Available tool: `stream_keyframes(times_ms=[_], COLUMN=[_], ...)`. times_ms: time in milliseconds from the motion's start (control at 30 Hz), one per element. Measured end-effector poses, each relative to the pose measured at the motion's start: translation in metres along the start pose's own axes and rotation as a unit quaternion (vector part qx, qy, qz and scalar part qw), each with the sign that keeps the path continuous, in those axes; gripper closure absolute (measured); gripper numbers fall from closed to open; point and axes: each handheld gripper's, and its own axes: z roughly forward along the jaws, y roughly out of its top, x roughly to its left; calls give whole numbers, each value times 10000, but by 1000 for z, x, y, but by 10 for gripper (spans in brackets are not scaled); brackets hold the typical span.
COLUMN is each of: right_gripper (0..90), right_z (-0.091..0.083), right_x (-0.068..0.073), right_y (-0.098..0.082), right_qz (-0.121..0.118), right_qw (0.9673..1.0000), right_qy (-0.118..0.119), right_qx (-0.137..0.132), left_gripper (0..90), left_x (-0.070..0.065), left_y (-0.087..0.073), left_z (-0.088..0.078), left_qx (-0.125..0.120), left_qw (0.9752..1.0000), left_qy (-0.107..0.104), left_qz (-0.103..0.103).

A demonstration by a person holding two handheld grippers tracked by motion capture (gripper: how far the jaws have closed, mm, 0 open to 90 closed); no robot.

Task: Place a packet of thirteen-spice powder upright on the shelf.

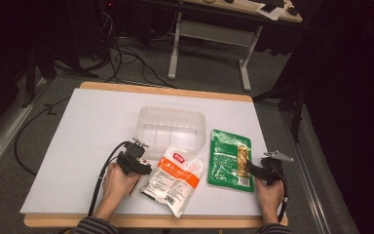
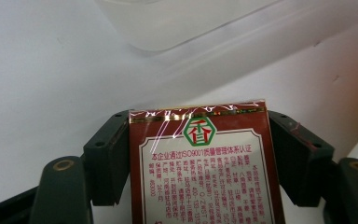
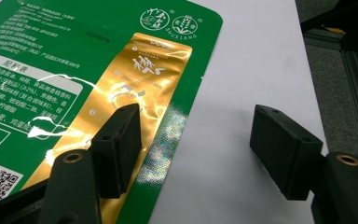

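Packets and a tub lie on the white table point(image 1: 78, 146), with a gripper at each lower side of the high view.

Clear plastic tub point(image 1: 171, 127), largest item, sits upper centre of the table; nothing can be seen inside it. In the left gripper view its rim point(image 2: 177, 23) crosses the top of the frame.

Green packet point(image 1: 230, 159) lies flat at right of centre, just right of the tub's near corner. In the right gripper view point(image 3: 74, 60) it bears a gold panel, white Chinese print, a round logo with the letters "JHUXIANG" and a QR code at lower left.

White-and-orange packet point(image 1: 173, 179) lies at lower centre, tilted, with a small red label near its top; its print is too small to read.

Dark red packet point(image 2: 200, 172) fills the lower centre of the left gripper view, carrying a green hexagon mark, a gold strip along its top edge and a line including "ISO9001".

Left gripper point(image 2: 198, 154) stands at lower left of the high view point(image 1: 135, 161), beside the white-and-orange packet; its jaws flank the dark red packet closely, and whether the pads press on it cannot be told.

Right gripper point(image 3: 198, 149) at lower right of the high view point(image 1: 260, 171) stands wide, one jaw resting over the green packet's gold edge, the other over bare table.
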Motion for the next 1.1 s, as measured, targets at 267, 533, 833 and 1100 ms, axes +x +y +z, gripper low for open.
stream_keyframes(times_ms=[267, 533, 833, 1100], right_gripper=[345, 345, 345, 345], right_z=[0, 0, 0, 0], right_x=[0, 0, 0, 0], right_y=[0, 0, 0, 0], right_qz=[-2, -6, -15, -3], right_qw=[10000, 10000, 10000, 10000], right_qy=[0, 1, 0, 1], right_qx=[-1, -1, -5, -3], left_gripper=[312, 315, 318, 322], left_x=[-1, -1, 2, -1], left_y=[1, 5, 11, 17], left_z=[-4, -14, -27, -40], left_qx=[-28, -164, -260, -382], left_qw=[10000, 9996, 9986, 9977], left_qy=[-44, -202, -436, -559], left_qz=[12, -66, -174, -66])
